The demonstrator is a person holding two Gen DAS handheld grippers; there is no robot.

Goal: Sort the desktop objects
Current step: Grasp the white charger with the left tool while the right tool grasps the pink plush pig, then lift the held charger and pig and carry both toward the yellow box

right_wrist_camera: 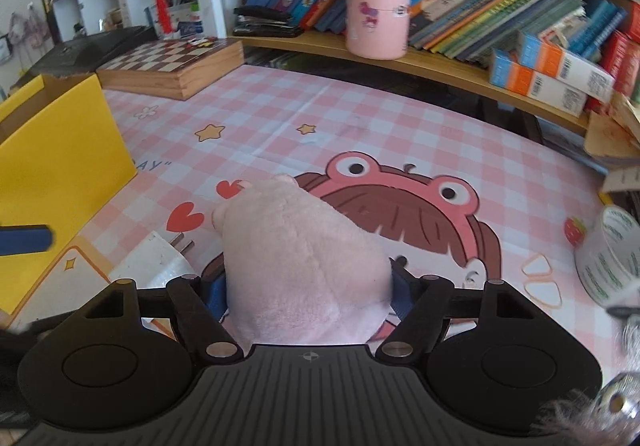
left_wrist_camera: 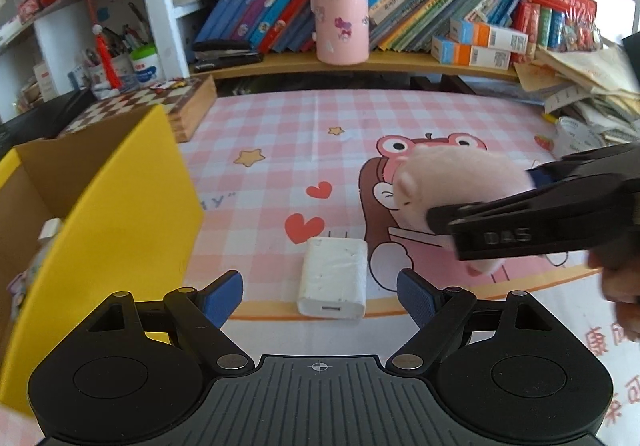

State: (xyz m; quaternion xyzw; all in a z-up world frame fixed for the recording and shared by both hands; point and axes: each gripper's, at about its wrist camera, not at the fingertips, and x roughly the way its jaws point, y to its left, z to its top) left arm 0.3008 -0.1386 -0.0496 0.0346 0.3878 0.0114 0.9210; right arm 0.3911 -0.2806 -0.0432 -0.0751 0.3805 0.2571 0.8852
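Plush toy (right_wrist_camera: 304, 266), pale pink, lies lengthwise between the right tool's (right_wrist_camera: 308, 292) blue pads, its long axis running away from the camera, snout toward the upper left of the right wrist frame; the pads press its flanks. White charger (left_wrist_camera: 334, 278) lies flat at lower centre of the left wrist frame, prongs pointing up-frame, between the wide-spread fingers of the left tool (left_wrist_camera: 320, 296), untouched. Yellow box (left_wrist_camera: 120, 213) stands open at left on the worktop (left_wrist_camera: 280, 133); something pale, perhaps a bottle, lies inside.
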